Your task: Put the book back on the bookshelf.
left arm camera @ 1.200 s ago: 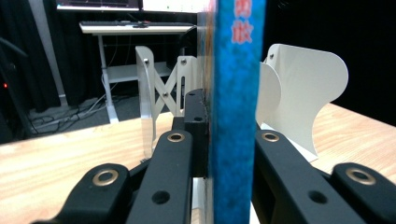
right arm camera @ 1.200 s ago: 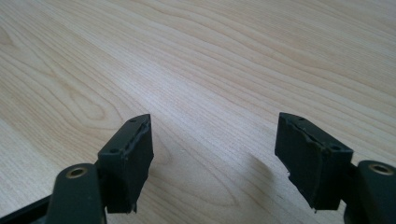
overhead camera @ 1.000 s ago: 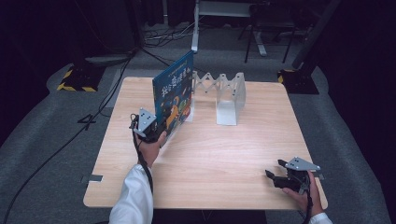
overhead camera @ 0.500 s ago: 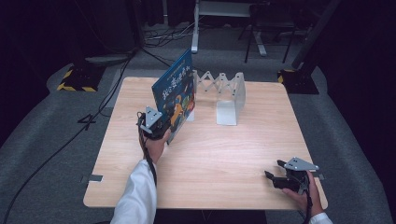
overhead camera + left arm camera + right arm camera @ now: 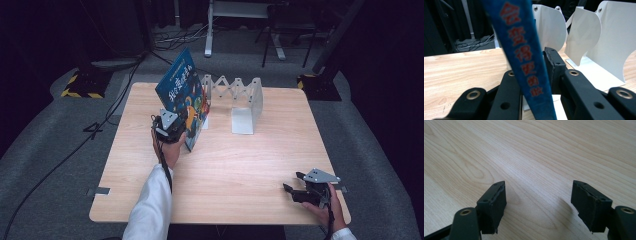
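A blue picture book (image 5: 181, 89) stands tilted on the wooden table (image 5: 240, 165), its lower edge close to the left end of a white folding book rack (image 5: 245, 100). My left gripper (image 5: 186, 127) holds the book's near edge. In the left gripper view the blue spine (image 5: 524, 50) with red lettering runs up between the black jaws of that gripper (image 5: 532, 63), which have just been opening slightly with the book still between them. My right gripper (image 5: 291, 181) rests near the table's front right corner, and in the right gripper view it (image 5: 537, 202) is open over bare wood.
The rack's white plates (image 5: 599, 37) rise just behind the book. Dark floor with cables and a yellow-striped base (image 5: 80, 87) surrounds the table. A metal stand (image 5: 240, 20) is behind the table's far edge.
My left hand has carried the book to the right, closer to the white rack. The right hand has stayed where it was.
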`<state>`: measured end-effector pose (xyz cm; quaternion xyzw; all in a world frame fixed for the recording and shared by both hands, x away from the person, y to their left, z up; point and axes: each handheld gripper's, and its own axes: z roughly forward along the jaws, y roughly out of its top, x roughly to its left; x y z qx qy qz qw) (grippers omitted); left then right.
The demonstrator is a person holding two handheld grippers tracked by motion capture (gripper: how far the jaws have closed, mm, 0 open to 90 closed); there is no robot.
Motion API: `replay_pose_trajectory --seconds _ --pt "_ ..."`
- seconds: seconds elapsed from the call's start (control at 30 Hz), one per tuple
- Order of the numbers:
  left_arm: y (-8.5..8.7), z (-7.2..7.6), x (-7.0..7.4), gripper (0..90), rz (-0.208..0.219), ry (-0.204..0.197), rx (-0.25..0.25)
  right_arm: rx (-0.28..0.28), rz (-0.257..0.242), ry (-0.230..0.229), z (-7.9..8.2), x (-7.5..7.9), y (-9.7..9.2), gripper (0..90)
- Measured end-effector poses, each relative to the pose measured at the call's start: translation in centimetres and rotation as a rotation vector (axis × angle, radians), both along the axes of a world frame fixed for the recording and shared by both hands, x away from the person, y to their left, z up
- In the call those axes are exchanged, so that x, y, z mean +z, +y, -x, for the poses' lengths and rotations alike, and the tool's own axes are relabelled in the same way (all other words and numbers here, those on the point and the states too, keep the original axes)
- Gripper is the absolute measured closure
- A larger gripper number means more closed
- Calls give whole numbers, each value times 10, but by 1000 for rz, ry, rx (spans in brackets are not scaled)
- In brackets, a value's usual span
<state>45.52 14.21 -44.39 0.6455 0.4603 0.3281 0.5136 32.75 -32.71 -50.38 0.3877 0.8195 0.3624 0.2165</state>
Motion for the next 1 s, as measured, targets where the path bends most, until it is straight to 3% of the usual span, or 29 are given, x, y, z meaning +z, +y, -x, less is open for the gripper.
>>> replay_pose_trajectory --seconds 0.33,0.37,0.8,1.0 --pt "-5 2 0 726 -74 -2 8 3 0 6 0 0 0 282" --pt "-4 3 1 712 -100 -6 7 1 -2 8 -1 0 0 280" --pt "2 8 2 645 -120 9 -12 1 -3 11 -1 0 0 280" --pt "1 10 4 624 -163 19 -25 0 -3 11 -1 0 0 280"
